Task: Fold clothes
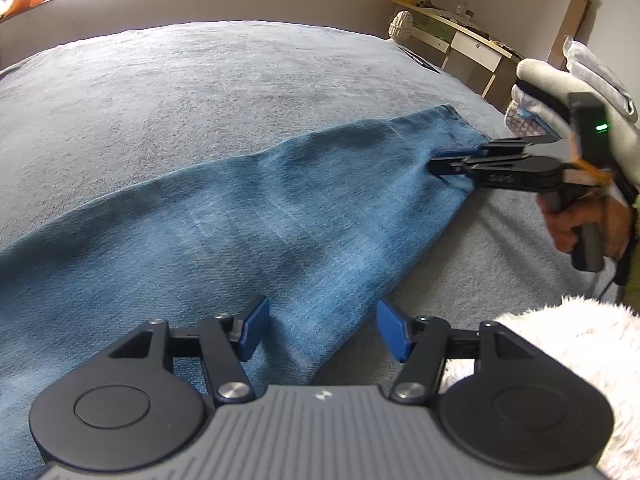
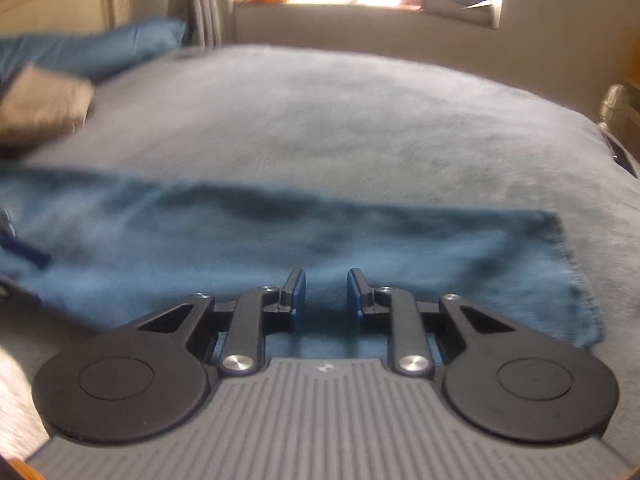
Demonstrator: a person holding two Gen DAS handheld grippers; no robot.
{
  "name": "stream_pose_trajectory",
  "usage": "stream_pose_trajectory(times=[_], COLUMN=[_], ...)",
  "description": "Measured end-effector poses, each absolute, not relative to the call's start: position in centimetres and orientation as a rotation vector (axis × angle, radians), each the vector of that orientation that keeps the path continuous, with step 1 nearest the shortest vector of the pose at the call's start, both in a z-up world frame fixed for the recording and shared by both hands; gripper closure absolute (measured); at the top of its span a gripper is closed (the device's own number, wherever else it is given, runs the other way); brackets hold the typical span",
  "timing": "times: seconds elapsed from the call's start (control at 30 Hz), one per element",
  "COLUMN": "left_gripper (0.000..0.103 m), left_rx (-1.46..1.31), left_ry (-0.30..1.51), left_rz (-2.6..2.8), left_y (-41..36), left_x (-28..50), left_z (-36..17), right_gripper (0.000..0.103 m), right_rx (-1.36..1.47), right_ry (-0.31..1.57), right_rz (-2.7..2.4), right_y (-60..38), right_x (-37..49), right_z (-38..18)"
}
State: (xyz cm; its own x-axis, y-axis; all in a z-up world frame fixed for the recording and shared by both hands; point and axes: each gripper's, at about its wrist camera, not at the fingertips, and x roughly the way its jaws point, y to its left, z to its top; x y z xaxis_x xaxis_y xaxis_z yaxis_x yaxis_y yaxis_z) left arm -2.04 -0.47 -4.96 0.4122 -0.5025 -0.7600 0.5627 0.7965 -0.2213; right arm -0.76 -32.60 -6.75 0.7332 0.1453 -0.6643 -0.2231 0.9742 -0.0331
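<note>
While the jeans (image 1: 248,216) lie flat on the grey bedspread (image 1: 180,92), both tongs work at one long edge of the denim. From the left wrist view, the left tongs (image 1: 322,330) stand with their blue pads (image 1: 254,330) spread wide; the near edge of the denim runs between them, but neither pad presses on it. Nothing is gripped there. Denim stretches away ahead and to the left of these tongs, narrowing toward a hem (image 1: 460,116) far ahead and to their right.

At that far end sit the right tongs (image 1: 438,162), carried by a hand (image 1: 576,220) wearing a pale glove. Seen from the side, their tips point into the cloth just short of the hem. From the right wrist view, the right tongs (image 2: 326,290) show a narrow gap between the pads (image 2: 300,290). Denim lies directly ahead of and beneath the tips; whether a fold is pinched between them cannot be told, as this view is blurred. The hem (image 2: 568,264) lies to the right of these tongs, and the leg runs off to their left.

A fluffy white sleeve (image 1: 580,360) sits just right of the left tongs. Beyond the right tongs, far left, lie a blue pillow (image 2: 100,46) and a tan cushion (image 2: 40,108). A desk (image 1: 460,36) stands past the bed corner, ahead and right of the left tongs
</note>
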Motion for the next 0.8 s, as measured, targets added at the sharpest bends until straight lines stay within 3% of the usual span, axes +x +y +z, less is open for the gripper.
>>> stream_pose_trajectory(times=[0.13,0.2,0.27,0.43,0.53,0.7,0.8], left_gripper=[0.040,0.040,0.039,0.039,0.039,0.036,0.033], left_rx=[0.074,0.076,0.075,0.071,0.089,0.103,0.106], left_ry=[0.932,0.934,0.935,0.941,0.941,0.935,0.938], left_rz=[-0.676,-0.679,-0.682,-0.686,-0.690,-0.704,-0.714], left_y=[-0.5,-0.5,-0.6,-0.6,-0.7,-0.8,-0.9], left_x=[-2.1,-2.0,-1.9,-1.6,-1.7,-2.0,-1.8], left_z=[-5.1,-5.1,-5.1,-5.3,-5.2,-5.4,-5.4], right_gripper=[0.084,0.097,0.091,0.090,0.088,0.084,0.084], right_rx=[0.006,0.045,0.017,-0.010,-0.047,0.123,0.100], right_ry=[0.692,0.672,0.660,0.633,0.703,0.659,0.663], right_rz=[-0.110,-0.238,-0.278,-0.031,-0.142,-0.413,-0.243], right_y=[-40.1,-42.7,-42.8,-38.1,-39.2,-43.9,-40.9], right_x=[0.9,1.2,1.4,2.2,5.4,8.3,7.2], right_z=[-8.3,-8.0,-7.2,-6.5,-8.5,-6.8,-6.0])
